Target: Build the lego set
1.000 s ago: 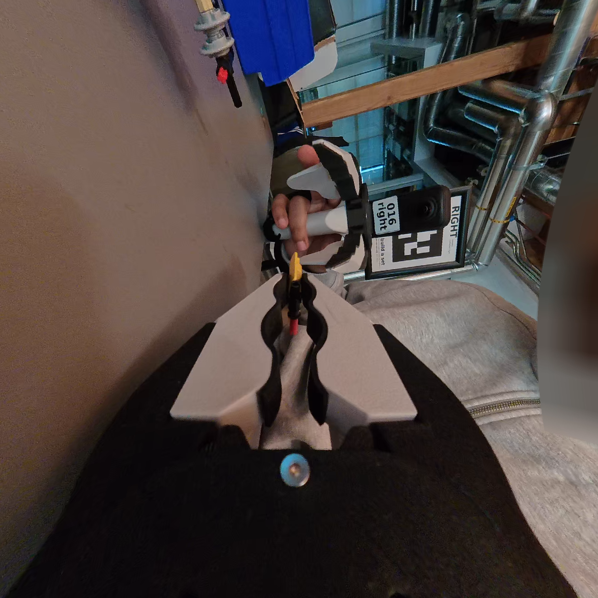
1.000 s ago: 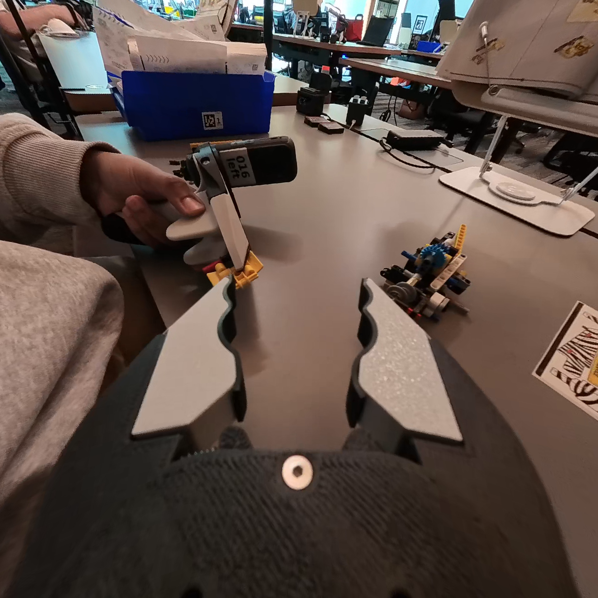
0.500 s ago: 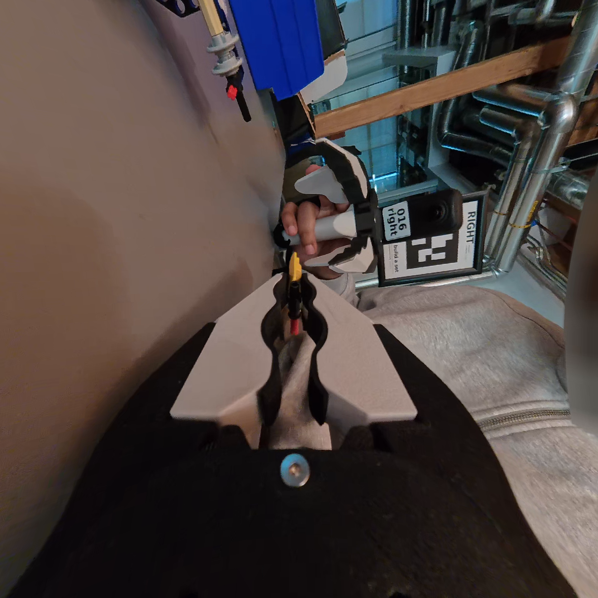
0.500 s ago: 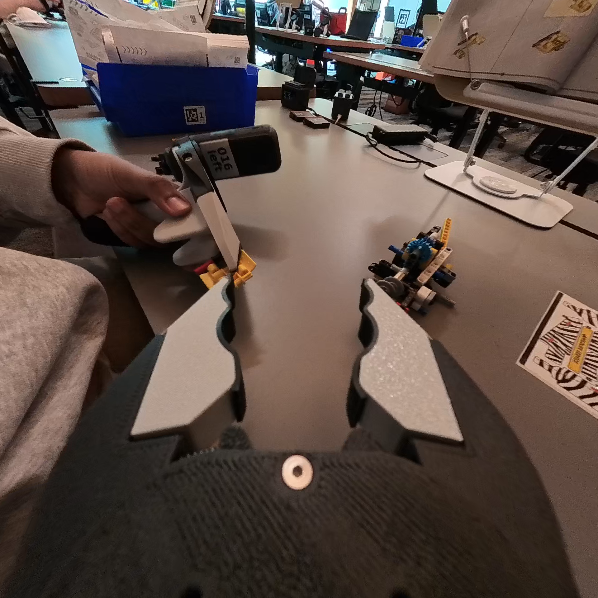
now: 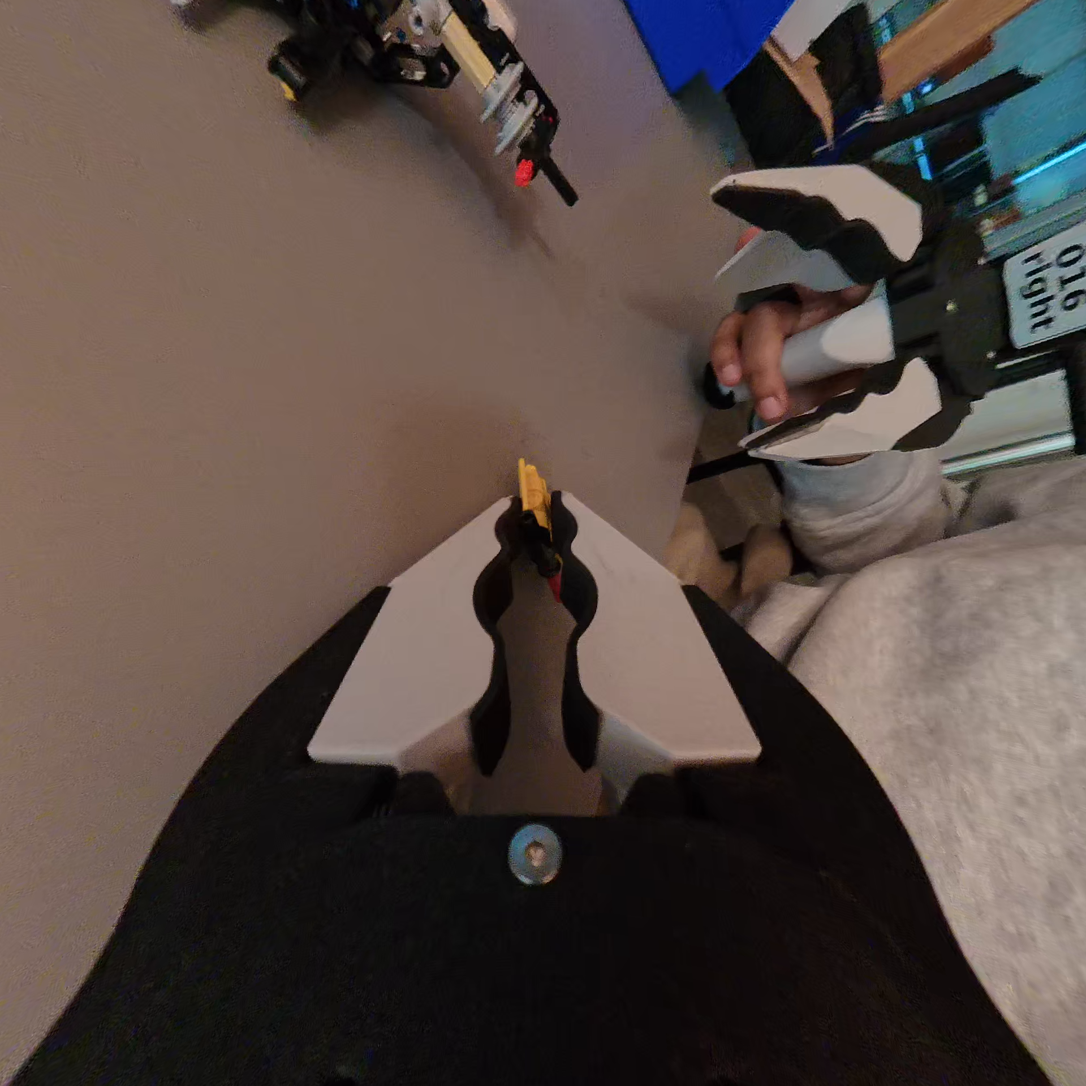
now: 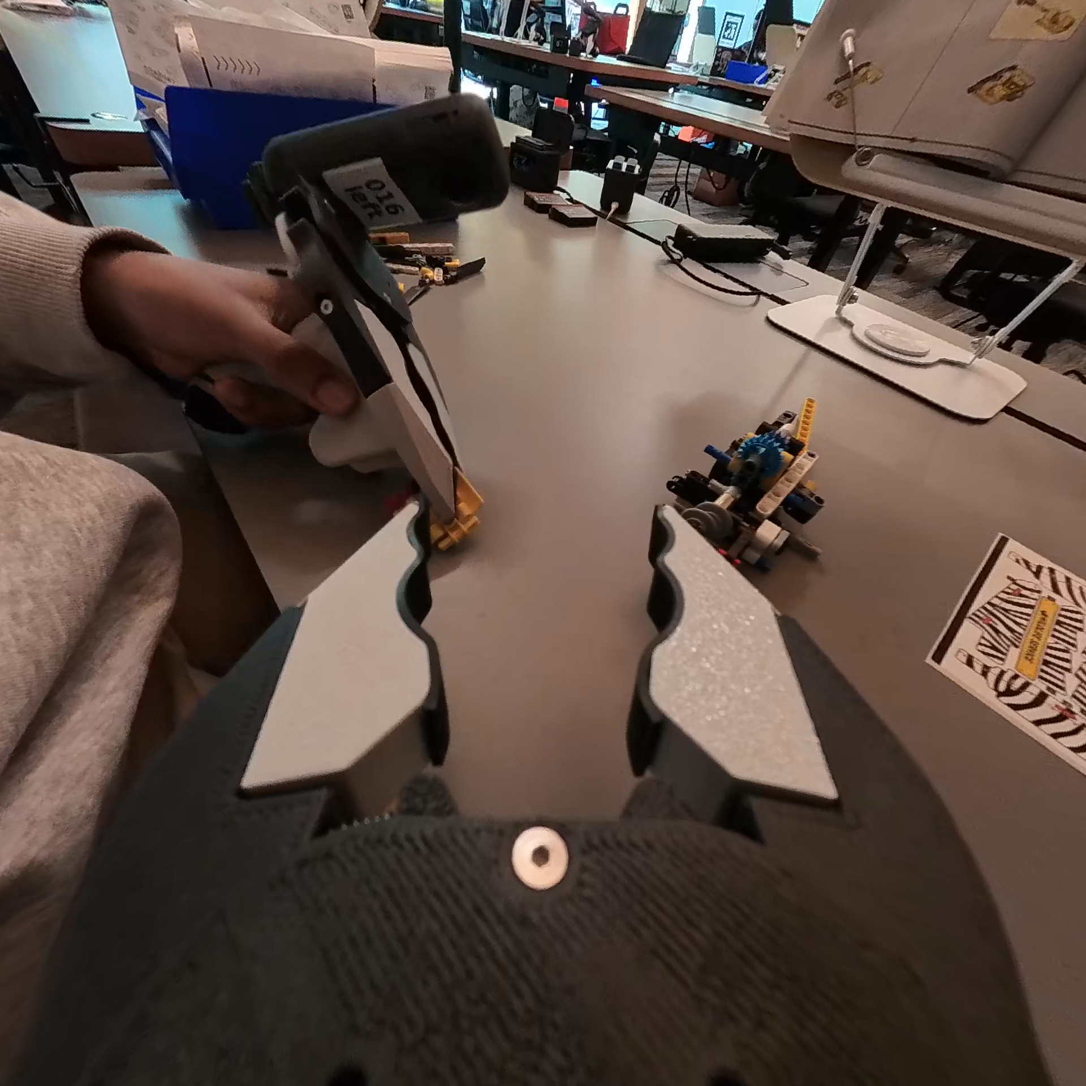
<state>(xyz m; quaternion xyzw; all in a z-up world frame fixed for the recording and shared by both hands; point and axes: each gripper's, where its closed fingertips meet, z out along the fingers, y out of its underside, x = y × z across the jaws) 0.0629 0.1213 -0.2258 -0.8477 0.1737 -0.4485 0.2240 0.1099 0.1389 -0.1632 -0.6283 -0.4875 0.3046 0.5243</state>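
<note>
My left gripper [image 5: 533,511] is shut on a small yellow lego piece [image 5: 532,492] with black and red bits, held at the grey table's near edge. In the right wrist view the left gripper [image 6: 449,505] presses that yellow piece [image 6: 461,517] down onto the table. My right gripper [image 6: 538,523] is open and empty, just above the table, between the yellow piece and the partly built lego model [image 6: 755,488]. The model, with a blue gear and a yellow beam, also shows in the left wrist view [image 5: 423,59]. The right gripper [image 5: 823,329] shows there too, open.
A blue bin [image 6: 235,147] with papers stands at the back left. Loose lego parts [image 6: 432,264] lie in front of it. A white stand base [image 6: 893,352] is at the back right, a zebra-striped card [image 6: 1022,640] at the right. A grey sleeve [image 6: 70,587] is at the left. My right fingertips sit around 9 cm from my left ones.
The left gripper has swung with the yellow piece out over the table and tilted down. The right gripper has stayed open and moved slightly closer to the left one.
</note>
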